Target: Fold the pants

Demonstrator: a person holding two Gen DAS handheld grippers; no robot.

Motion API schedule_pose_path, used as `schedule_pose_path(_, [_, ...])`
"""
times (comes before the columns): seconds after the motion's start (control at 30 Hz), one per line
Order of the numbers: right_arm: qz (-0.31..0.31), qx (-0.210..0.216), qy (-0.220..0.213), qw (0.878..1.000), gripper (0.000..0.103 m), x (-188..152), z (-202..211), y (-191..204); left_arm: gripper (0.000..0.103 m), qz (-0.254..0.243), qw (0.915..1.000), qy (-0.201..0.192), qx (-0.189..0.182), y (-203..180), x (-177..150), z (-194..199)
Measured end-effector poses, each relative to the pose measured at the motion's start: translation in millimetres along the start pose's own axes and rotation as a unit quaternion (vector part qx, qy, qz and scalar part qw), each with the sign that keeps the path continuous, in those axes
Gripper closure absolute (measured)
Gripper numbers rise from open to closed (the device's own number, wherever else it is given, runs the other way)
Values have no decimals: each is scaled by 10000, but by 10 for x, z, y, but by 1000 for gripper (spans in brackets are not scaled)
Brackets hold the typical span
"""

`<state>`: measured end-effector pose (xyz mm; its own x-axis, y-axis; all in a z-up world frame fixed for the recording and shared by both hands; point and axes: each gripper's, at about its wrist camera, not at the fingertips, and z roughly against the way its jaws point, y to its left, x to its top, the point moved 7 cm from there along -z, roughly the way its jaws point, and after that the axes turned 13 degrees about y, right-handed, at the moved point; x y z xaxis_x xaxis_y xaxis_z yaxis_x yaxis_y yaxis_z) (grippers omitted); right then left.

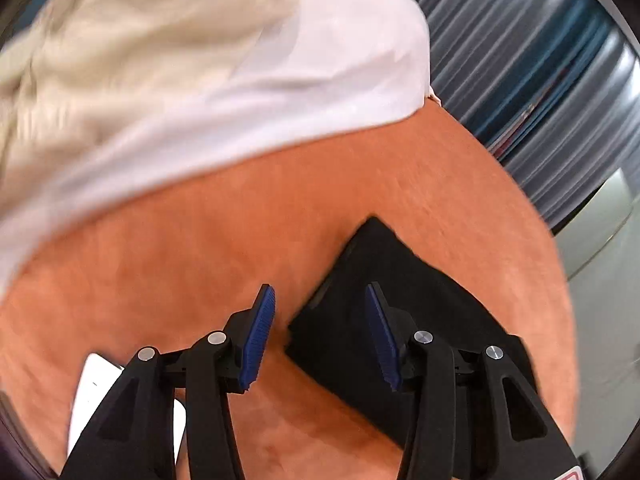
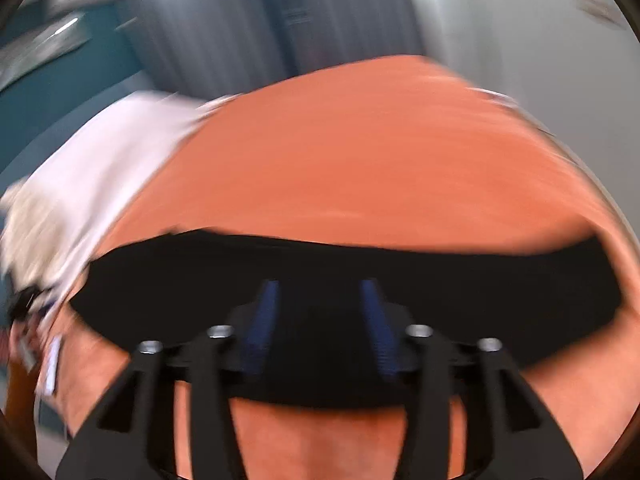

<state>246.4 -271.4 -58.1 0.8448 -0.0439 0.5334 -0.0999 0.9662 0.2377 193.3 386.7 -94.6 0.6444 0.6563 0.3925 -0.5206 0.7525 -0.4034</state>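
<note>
Left wrist view: the left gripper hangs partway open with nothing between its blue pads. The folded black pants lie on the orange worktop, toward 4 o'clock. A white cloth sits up at 11.

Right wrist view, pretty blurry: the right gripper is partway open over the pants, not pinching them.
</note>
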Motion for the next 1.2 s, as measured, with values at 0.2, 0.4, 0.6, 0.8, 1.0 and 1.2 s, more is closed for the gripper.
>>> schedule_pose_path(0.2, [1250,269,787,9887,56,713,-1351,1428,57,-508,9975,216,-446,-350,-73,69])
schedule_pose_path(0.4, [1361,381,1542,9779,69,970,-2237,1875,54,-1125,9932,71,-305,-576,-161,9])
schedule_pose_path(0.6, [1647,-199,994,9811,99,1263,-2402,1983,54,-1469,9888,8,261,-716,-97,-254])
schedule_pose_path(0.8, [1117,-28,702,9913,83,1203,-2198,1783,54,-1440,9875,181,612,-674,-145,-514])
schedule_pose_path(1.0, [750,136,117,9970,75,467,-1187,1271,53,-1116,9885,247,991,-401,-154,-587])
schedule_pose_path(1.2, [-599,-684,156,9957,73,-495,-275,-302,30,-547,9970,321,441,-240,-343,-316])
